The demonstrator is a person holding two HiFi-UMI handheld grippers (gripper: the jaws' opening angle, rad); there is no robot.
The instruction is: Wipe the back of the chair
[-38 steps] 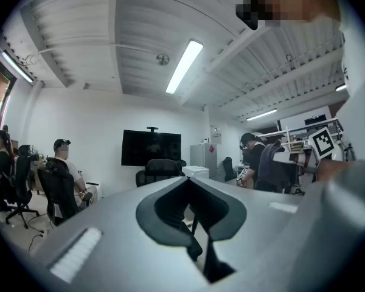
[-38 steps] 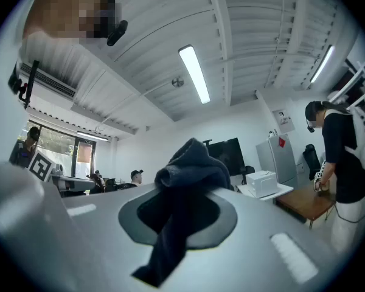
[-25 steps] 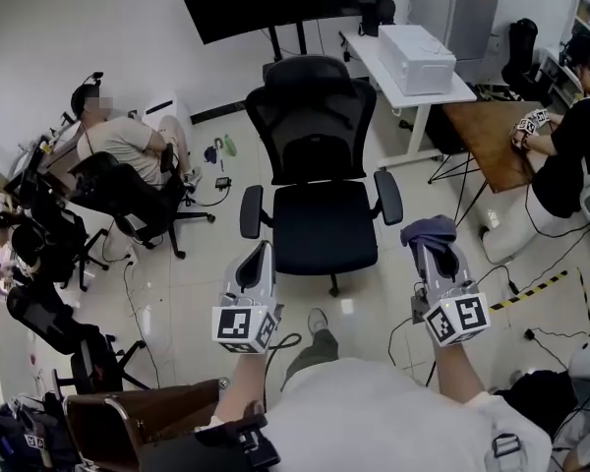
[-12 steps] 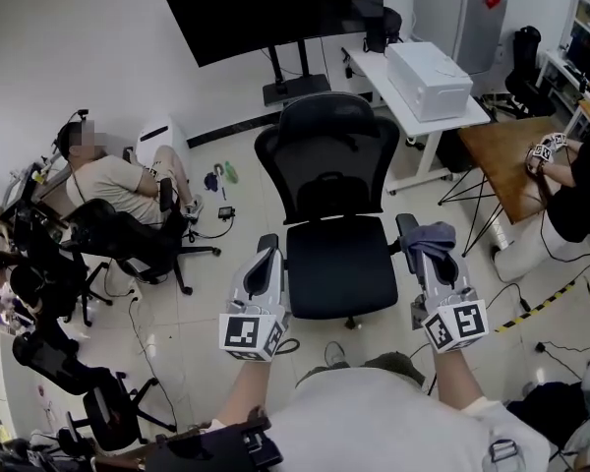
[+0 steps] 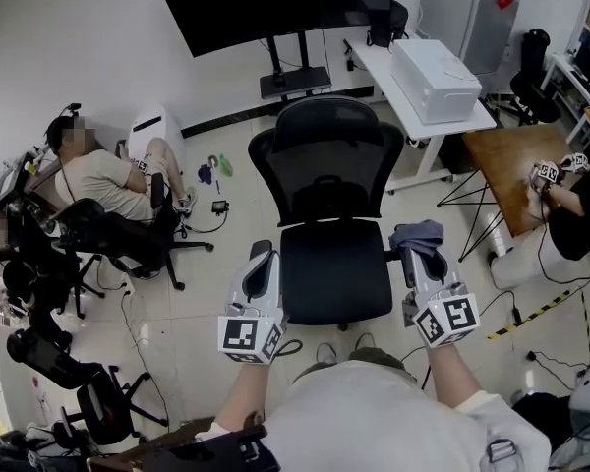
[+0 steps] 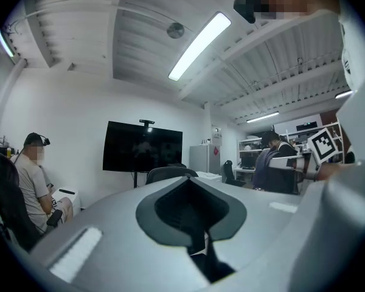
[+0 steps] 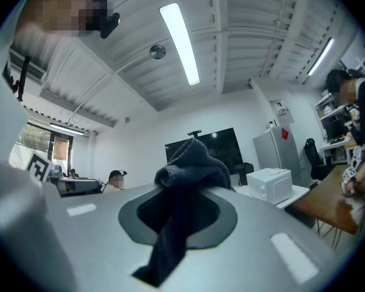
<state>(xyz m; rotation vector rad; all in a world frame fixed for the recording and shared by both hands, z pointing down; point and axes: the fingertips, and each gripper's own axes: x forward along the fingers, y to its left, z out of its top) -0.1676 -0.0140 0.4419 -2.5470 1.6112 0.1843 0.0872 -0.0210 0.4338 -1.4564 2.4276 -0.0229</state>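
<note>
Head view: one black chair stands just ahead with its seat toward the person. Its back is on the far side, near the edge of a white desk. Bare floor lies open on its left. Two grippers flank the seat, the left gripper and the right gripper, which carries one dark cloth.

Left gripper view: the jaws are pressed together with nothing between them.

Right gripper view: the jaws pinch the cloth, which bunches above them.

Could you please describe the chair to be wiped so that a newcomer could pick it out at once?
Below the big black screen on the far wall, beside the white desk, a black office chair stands alone mid-floor. Unlike the black chairs clustered at the left, it has open floor around it and its empty seat faces the camera wearer.
</note>
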